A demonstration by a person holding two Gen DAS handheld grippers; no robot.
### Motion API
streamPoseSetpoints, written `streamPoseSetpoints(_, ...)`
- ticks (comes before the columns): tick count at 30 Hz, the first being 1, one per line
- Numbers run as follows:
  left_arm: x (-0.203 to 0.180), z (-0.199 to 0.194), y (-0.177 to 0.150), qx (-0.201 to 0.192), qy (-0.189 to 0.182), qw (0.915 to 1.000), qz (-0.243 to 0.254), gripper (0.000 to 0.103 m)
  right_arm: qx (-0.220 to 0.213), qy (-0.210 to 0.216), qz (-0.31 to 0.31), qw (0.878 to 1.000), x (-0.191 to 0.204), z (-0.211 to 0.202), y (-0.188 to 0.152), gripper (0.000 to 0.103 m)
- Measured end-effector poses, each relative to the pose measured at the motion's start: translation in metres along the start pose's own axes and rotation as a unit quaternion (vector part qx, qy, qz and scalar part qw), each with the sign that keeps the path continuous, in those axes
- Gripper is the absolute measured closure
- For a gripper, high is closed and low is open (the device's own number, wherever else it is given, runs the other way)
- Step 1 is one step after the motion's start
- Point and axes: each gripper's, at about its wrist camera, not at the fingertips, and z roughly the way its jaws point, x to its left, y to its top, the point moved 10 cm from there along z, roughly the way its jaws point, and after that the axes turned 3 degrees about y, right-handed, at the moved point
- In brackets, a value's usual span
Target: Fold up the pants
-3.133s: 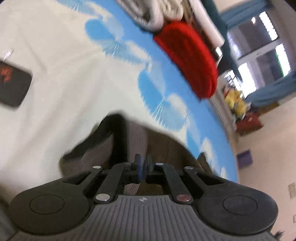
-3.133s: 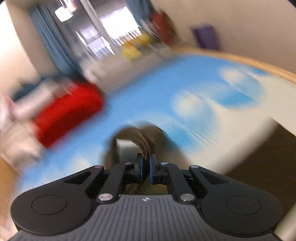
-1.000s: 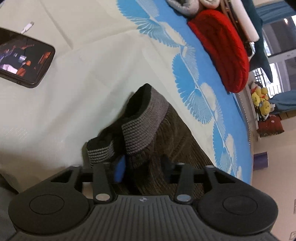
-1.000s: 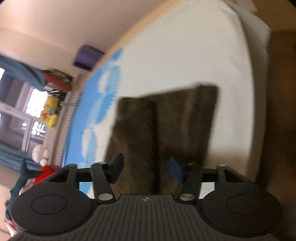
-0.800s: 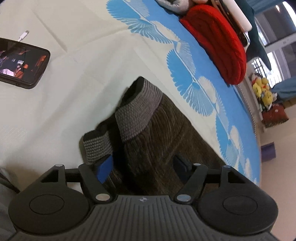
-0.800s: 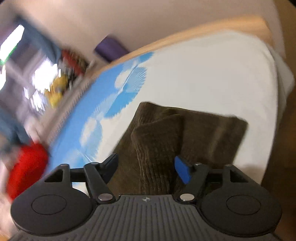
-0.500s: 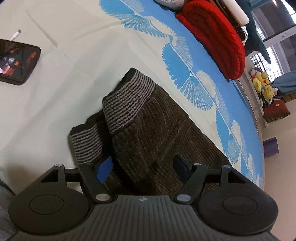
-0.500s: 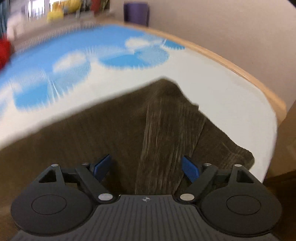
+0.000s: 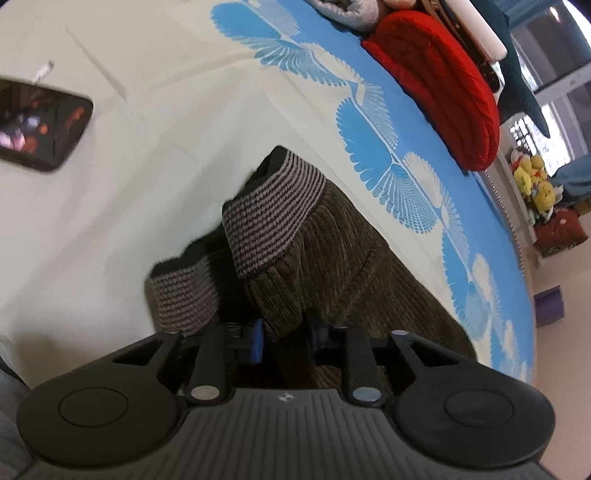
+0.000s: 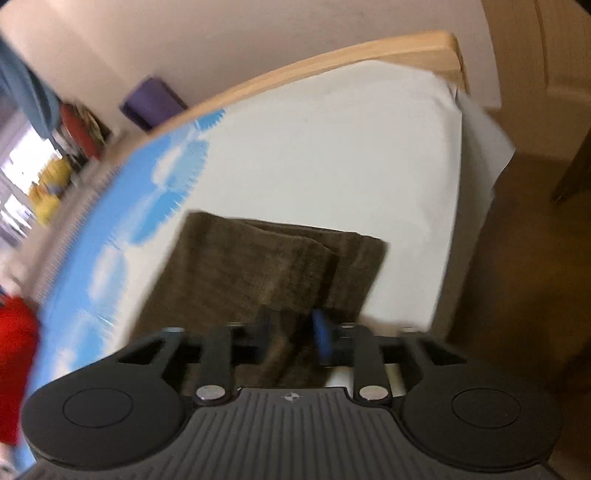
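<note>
Dark brown corduroy pants (image 9: pixel 332 258) lie folded lengthwise on the bed, the grey striped waistband (image 9: pixel 273 218) toward the left wrist camera. My left gripper (image 9: pixel 286 334) has its jaws narrowed around the near edge of the pants just below the waistband, with fabric between them. In the right wrist view the leg ends of the pants (image 10: pixel 266 266) lie stacked near the bed's corner. My right gripper (image 10: pixel 291 332) has its jaws narrowed around the near edge of the pant legs.
The bed has a cream sheet (image 9: pixel 129 203) with a blue fan-pattern strip (image 9: pixel 388 155). A phone (image 9: pixel 33 122) lies at left. A red folded blanket (image 9: pixel 443 85) and grey clothes (image 9: pixel 347 11) lie at the far side. The bed's corner (image 10: pixel 454 96) drops off near the pant legs.
Both grippers were shut on the pants, opened wide over them, and have now closed in on the near edge of the fabric. The right camera has swung toward the bed corner.
</note>
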Motion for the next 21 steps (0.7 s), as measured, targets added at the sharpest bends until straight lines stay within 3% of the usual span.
streamPoseSetpoints(2, -0.004, 0.004, -0.004, 0.015, -0.014, 0.9998, -0.005, 0.048, -0.001, 0.008, -0.015, 1.0, 0.012, 0.006, 0.001, 0.035)
streamPoseSetpoints(4, -0.009, 0.007, -0.006, 0.016, -0.015, 0.9998, 0.001, 0.042, -0.006, -0.022, -0.046, 0.999, 0.016, 0.01, 0.0, 0.034)
streamPoseSetpoints(7, -0.014, 0.012, -0.007, 0.015, -0.003, 0.9998, 0.014, 0.043, -0.003, -0.021, -0.061, 0.998, 0.019, 0.019, -0.003, 0.034)
streamPoseSetpoints(8, -0.014, 0.013, -0.006, 0.014, 0.005, 0.9998, 0.015, 0.058, 0.0, -0.024, -0.064, 0.998, 0.02, 0.024, -0.003, 0.039)
streamPoseSetpoints(10, -0.017, 0.008, 0.0, 0.005, 0.033, 0.9991, 0.026, 0.089, -0.001, -0.055, -0.071, 0.996, 0.02, 0.029, 0.002, 0.092)
streamPoseSetpoints(11, -0.023, 0.003, 0.003, 0.004, 0.031, 0.999, 0.032, 0.09, 0.001, -0.073, -0.069, 0.995, 0.022, 0.03, 0.005, 0.092)
streamPoseSetpoints(13, -0.04, -0.013, 0.018, -0.01, 0.018, 0.999, 0.039, 0.091, -0.004, -0.066, -0.073, 0.995, 0.042, 0.028, 0.015, 0.093)
streamPoseSetpoints(16, -0.076, -0.026, 0.048, -0.019, -0.011, 0.999, 0.038, 0.092, -0.015, -0.056, -0.11, 0.992, 0.099, 0.03, 0.031, 0.093)
streamPoseSetpoints(21, -0.142, -0.021, 0.107, -0.038, -0.024, 0.9989, 0.014, 0.094, -0.034, -0.046, -0.107, 0.993, 0.193, 0.058, 0.066, 0.093)
